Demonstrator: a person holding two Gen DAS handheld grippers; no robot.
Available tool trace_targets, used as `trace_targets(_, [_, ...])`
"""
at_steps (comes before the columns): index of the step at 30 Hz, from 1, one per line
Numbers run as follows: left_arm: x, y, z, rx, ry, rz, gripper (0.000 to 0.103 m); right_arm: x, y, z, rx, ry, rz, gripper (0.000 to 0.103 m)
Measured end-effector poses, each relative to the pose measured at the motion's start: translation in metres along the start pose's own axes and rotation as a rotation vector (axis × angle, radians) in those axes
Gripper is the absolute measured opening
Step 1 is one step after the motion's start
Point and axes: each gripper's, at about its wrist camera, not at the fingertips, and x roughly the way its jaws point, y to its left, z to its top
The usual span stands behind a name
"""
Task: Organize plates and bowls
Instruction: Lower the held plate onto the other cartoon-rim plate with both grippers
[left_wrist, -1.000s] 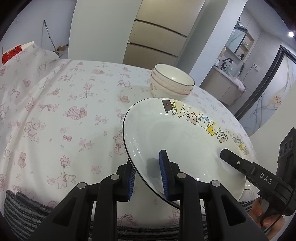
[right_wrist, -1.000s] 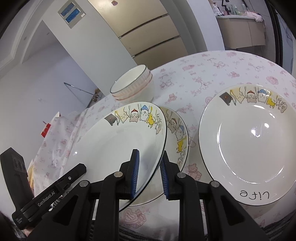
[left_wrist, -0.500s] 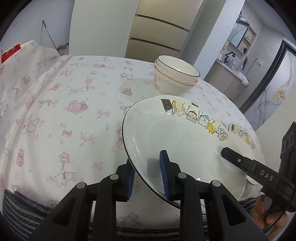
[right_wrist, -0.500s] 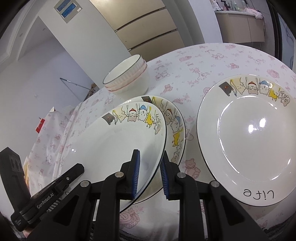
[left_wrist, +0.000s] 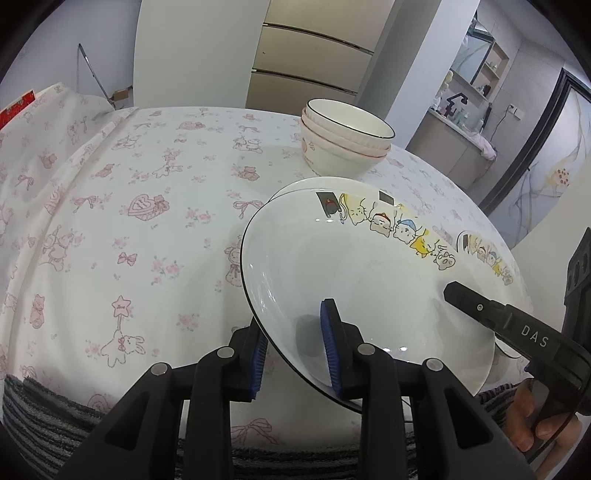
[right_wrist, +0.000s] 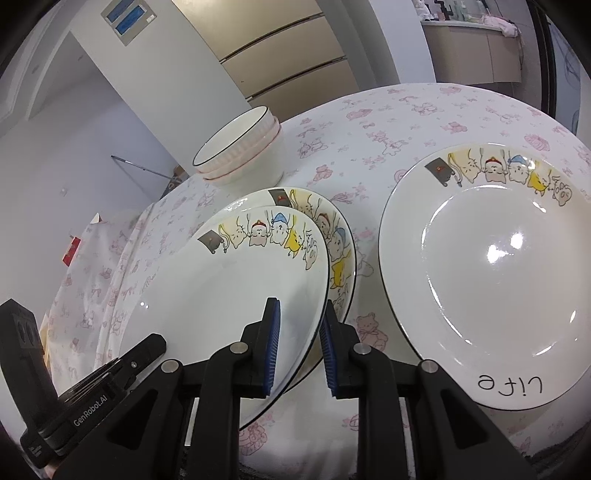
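While the count is taken, three cartoon-cat plates are seen: a tilted plate (right_wrist: 236, 295) is gripped at opposite rims by both tools, a second plate (right_wrist: 340, 243) lies flat beneath it on the desk (left_wrist: 110, 221), and a large plate (right_wrist: 491, 266), lettered "life", is set just beside them to the right. A stack of bowls (left_wrist: 345, 138), three by the look of the rims, is parked beyond the plates, apart from them.

The left hand-held gripper (left_wrist: 295, 350) is narrowly parted, its blue pads (left_wrist: 330, 350) set on either side of the tilted plate's near-left rim; the right hand-held gripper (right_wrist: 299, 343) is clamped the same way on the opposite rim. A hand (left_wrist: 532, 417) is glimpsed on the right tool's handle.

The desk is round and draped in a white cloth printed with pink bears, bows and hearts. Behind it, beige panelled cabinets (left_wrist: 314, 62), white walls and a washbasin counter (left_wrist: 465, 144) are seen. The second plate is largely hidden by the held one.
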Motion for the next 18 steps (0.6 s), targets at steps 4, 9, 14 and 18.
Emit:
trace_targets(4, [0.0008,-0.0003,0.0005,0.002,-0.001,0.004,0.030,-0.0003,0.0006,0.0000,-0.002,0.001,-0.001,0.022])
trace_targets(9, [0.0019,-0.0024,0.0004,0.013,-0.002,0.010,0.030,-0.0025,-0.0029,0.0001,0.012,-0.002,0.013,0.022])
trace_targets(14, [0.0040,-0.0006,0.0012,0.005,0.002,-0.007,0.030,-0.0057,-0.0013,-0.0004,0.003,-0.015,-0.002,0.022])
trace_targets(18, [0.0065,0.0009,0.0020,-0.001,0.008,-0.024,0.031,-0.0095,-0.0008,-0.0013,-0.010,-0.032,-0.020,0.021])
